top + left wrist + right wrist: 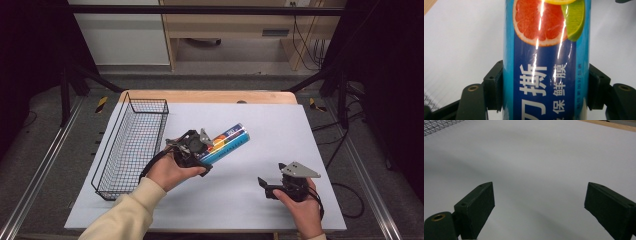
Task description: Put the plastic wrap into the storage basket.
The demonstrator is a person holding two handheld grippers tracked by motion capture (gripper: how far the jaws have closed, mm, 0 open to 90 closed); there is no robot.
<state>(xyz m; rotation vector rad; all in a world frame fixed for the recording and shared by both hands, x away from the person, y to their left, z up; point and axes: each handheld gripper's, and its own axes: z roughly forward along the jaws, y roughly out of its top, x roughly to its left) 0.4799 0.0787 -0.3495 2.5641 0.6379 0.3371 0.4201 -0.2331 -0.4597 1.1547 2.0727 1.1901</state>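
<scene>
While the person sat at the white table [300, 130], things stood like this:
Left gripper [192, 147]: both jaws pinched the blue box of cling film [227, 142] across its width, pads pressed on its two long sides
Box: lifted clear of the table, just right of the wire basket [131, 145], far end pointing away and to the right
Label: grapefruit and lime slices printed over white characters
Right gripper [274, 187]: low at the table's near right, jaws spread wide with bare white surface between them
Gap: grippers well apart
</scene>
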